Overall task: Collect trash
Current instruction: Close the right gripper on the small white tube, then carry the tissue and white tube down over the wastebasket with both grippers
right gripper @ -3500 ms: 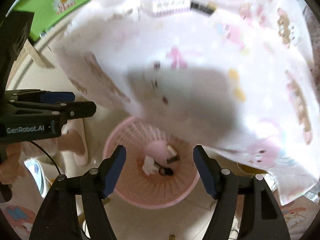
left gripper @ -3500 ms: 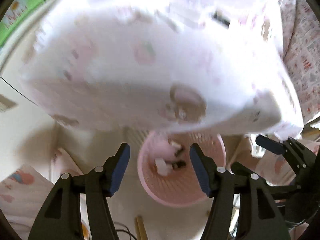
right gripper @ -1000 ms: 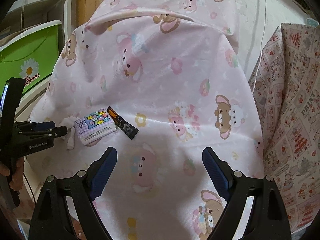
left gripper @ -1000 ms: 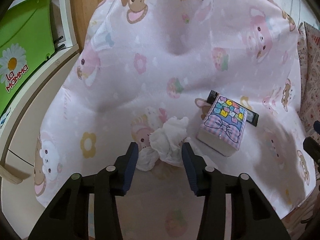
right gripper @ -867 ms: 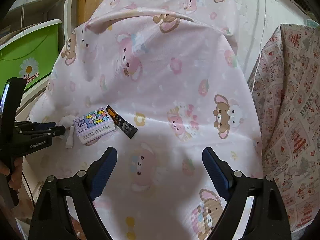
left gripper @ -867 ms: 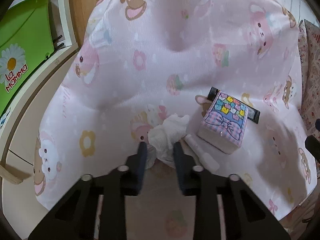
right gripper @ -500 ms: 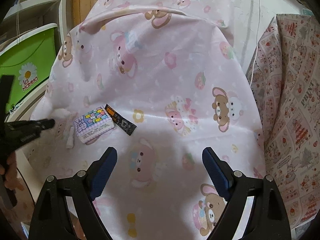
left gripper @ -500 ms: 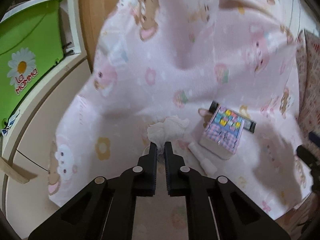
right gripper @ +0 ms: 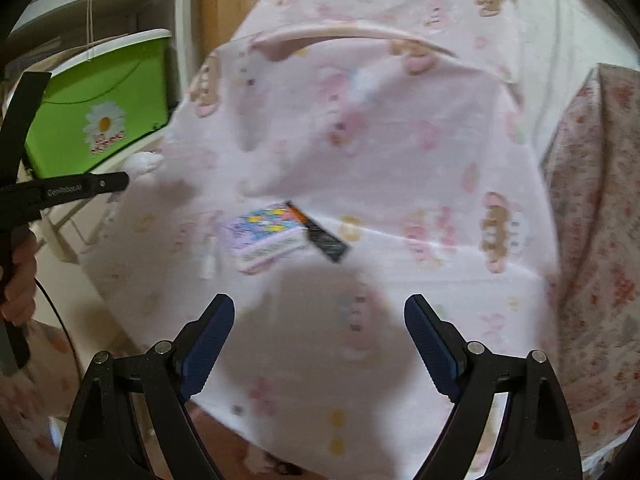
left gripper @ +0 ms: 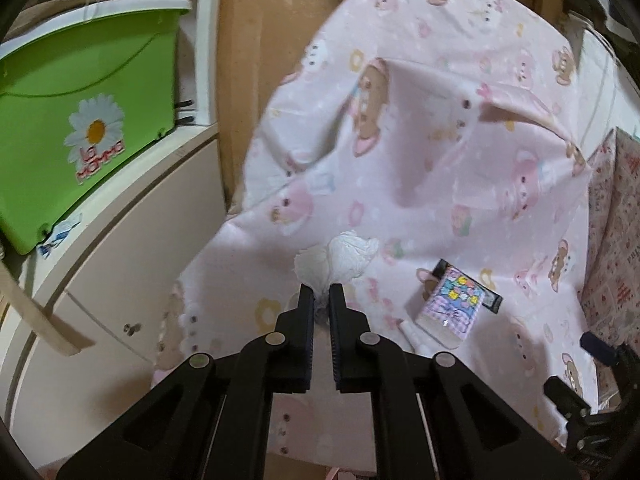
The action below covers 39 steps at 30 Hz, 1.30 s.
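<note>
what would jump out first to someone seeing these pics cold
The left hand-held gripper, dead centre in its own view, is shut on a crumpled white tissue above the pink cartoon-print sheet. To its right on the sheet lies a small lilac tissue pack on top of a black wrapper. A bright green bin with a daisy stands out on the shelf at far left.

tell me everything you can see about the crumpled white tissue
The tissue is a white, crumpled wad of soft paper, bunched into puffy folds. Its lower end is pinched between the shut fingers of the left gripper, which alone touches it. It is held up above the pink cartoon-print sheet.
</note>
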{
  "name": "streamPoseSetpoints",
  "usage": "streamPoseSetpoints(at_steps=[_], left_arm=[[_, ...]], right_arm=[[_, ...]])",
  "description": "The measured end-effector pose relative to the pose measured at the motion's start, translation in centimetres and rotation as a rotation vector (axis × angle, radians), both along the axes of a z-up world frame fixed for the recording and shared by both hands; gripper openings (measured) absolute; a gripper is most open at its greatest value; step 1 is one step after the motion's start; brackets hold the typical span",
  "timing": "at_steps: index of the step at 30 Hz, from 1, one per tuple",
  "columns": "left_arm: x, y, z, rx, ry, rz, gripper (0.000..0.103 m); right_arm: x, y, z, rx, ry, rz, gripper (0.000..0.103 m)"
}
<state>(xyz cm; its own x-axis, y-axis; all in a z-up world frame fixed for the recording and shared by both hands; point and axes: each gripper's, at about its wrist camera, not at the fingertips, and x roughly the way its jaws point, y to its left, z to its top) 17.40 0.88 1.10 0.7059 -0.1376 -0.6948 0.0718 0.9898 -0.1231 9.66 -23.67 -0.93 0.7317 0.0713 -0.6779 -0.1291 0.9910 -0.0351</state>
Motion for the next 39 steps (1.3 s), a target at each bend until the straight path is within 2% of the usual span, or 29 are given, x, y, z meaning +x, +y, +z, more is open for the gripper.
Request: streamPoseSetpoints(at_steps=[3,6,8,9,12,13,21,24,31,39], left_arm=[[-0.3,0.8,0.0,-0.009,0.022,0.019,0.007],[-0.7,1.4,-0.1,0.001,0.030,0.034,0.007],[-0.9,1.9,0.1,0.000,0.026,0.043,0.007],[-1.0,2.1,0.2,0.002,0.021,0.048,0.007],[-1.2,2.5,0.5,0.016,0.005,0.061,0.007],[-1.3,2.7,0.6,0.019,0.001,0.063,0.007],[-1.4,3.5,1.0,-0.010,0.000,0.061,0.007],[-1.5,3.1,1.2,-0.003,-0.006,0.051,0.007],[-2.0,2.4,1.6,0.028,-0.033,0.036,0.007],[-3.0,1.6,1.3,0.057,-0.037,0.016,0.007]], right_arm=[[1.1,1.7,-0.4,0.049,0.025,0.024,0.085],[2.5,3.9,-1.4,0.072,0.063,0.050,0.072],[3.7,5.4,-2.4,0.088,0.102,0.076,0.058],[4.1,5.8,-2.7,0.090,0.111,0.084,0.055],[5.2,7.6,-3.4,0.058,0.130,0.127,0.044],[5.6,8.1,-3.6,0.044,0.132,0.145,0.038],[7.2,9.6,-4.8,-0.029,0.167,0.194,0.028],[7.5,9.8,-5.4,-0.039,0.186,0.189,0.019],[6.8,9.4,-4.8,-0.022,0.161,0.167,0.017],[2.1,7.2,-1.7,0.037,0.095,0.189,0.017]])
